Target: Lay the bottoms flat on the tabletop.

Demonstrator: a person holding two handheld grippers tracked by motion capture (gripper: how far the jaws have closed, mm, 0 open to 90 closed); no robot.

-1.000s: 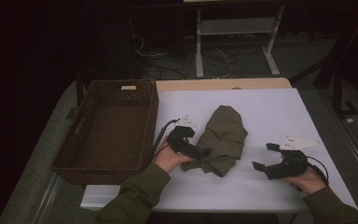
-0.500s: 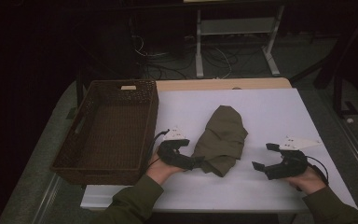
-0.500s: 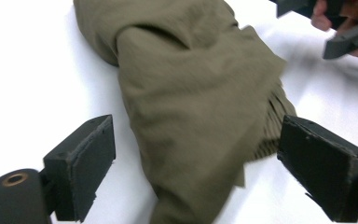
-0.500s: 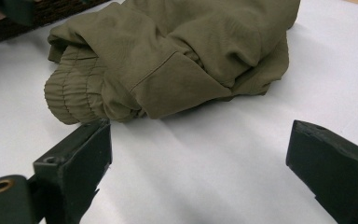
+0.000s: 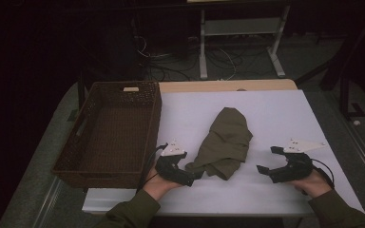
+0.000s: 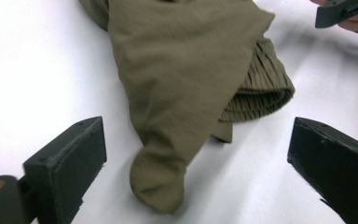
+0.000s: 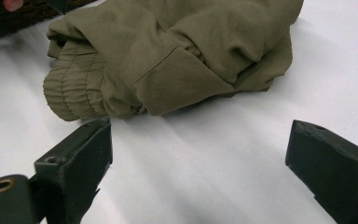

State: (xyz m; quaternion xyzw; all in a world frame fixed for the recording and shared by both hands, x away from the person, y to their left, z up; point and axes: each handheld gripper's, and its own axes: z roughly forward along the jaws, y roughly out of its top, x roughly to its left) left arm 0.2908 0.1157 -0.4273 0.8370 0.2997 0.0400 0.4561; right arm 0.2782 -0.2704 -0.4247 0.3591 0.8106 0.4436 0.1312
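Item: olive garment (image 5: 224, 145), long axis running away from the person | left gripper (image 5: 190, 176) nearer, jaws just widened, spread round its near corner, not pinching | right gripper (image 5: 266, 161) spread, empty, apart

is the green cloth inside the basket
No, the green cloth lies crumpled on the white table, to the right of the brown basket, whose inside shows nothing in it.

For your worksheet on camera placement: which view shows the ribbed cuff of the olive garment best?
The right gripper view: the ribbed cuff lies close, its gathers sharp, just beyond that gripper's open jaws. The left gripper view shows the cuff partly tucked under a fold of the garment. In the high view the garment is too small to make out ribbing.
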